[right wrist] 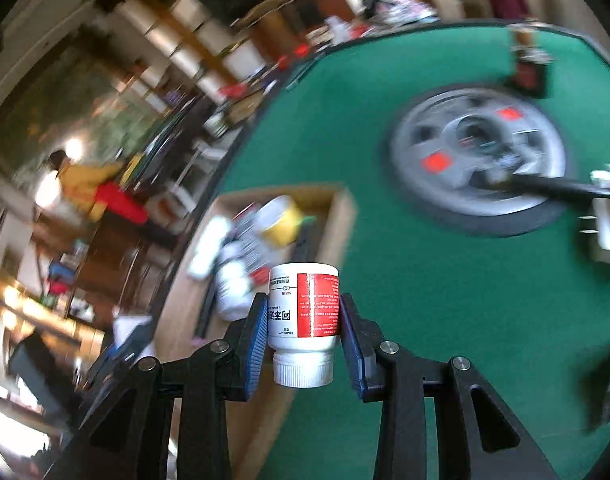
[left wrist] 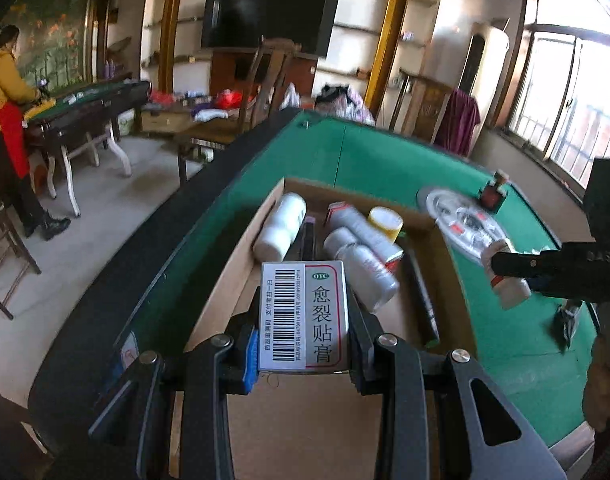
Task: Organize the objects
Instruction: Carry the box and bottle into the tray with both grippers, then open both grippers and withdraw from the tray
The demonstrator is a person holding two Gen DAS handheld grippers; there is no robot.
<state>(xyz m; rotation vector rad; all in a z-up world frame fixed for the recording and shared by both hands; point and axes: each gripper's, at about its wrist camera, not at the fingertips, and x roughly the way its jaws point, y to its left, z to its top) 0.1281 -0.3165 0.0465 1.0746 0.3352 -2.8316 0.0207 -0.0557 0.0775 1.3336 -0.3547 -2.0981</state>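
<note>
My left gripper [left wrist: 305,344] is shut on a white medicine box [left wrist: 303,316] with a barcode, held above the open cardboard box [left wrist: 241,280]. Several white bottles [left wrist: 281,226] and a yellow-capped jar [left wrist: 386,222] lie inside the cardboard box. My right gripper [right wrist: 303,336] is shut on a white pill bottle [right wrist: 303,312] with a red label, held cap toward the camera above the green table [right wrist: 445,320]. The right gripper also shows in the left wrist view [left wrist: 505,270], to the right of the cardboard box, with the pill bottle [left wrist: 513,296] in it.
A round silver hub [right wrist: 477,160] sits in the middle of the table, with a small dark red object [left wrist: 492,196] beyond it. The cardboard box [right wrist: 337,216] lies left of the hub. A person in yellow and red [left wrist: 5,120] stands at another table far left.
</note>
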